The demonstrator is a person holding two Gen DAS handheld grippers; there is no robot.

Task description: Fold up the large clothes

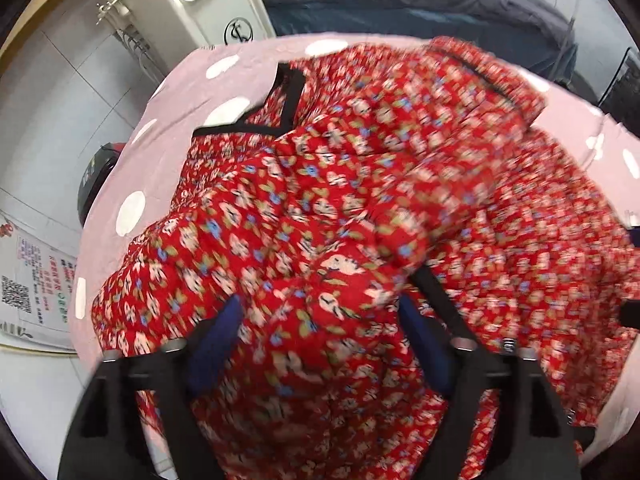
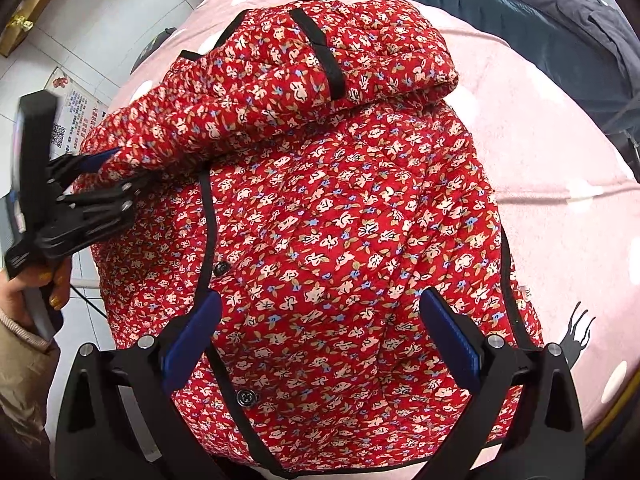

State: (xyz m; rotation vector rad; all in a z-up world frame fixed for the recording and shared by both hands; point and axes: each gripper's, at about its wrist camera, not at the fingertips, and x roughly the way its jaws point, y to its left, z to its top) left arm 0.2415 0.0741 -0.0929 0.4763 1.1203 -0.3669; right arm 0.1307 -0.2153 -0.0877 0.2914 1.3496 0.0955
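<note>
On the pink dotted cover (image 2: 540,128), the red floral jacket (image 2: 340,220) has the left gripper (image 2: 116,168), fingers apart, at its folded-over sleeve, while the right gripper (image 2: 320,344), jaws wide, straddles its front panel without pinching.

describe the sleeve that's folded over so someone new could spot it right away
On the pink dotted blanket lies a red floral jacket. Its sleeve is folded across the top. A black cuff band crosses it, which the jacket's body lacks.
</note>
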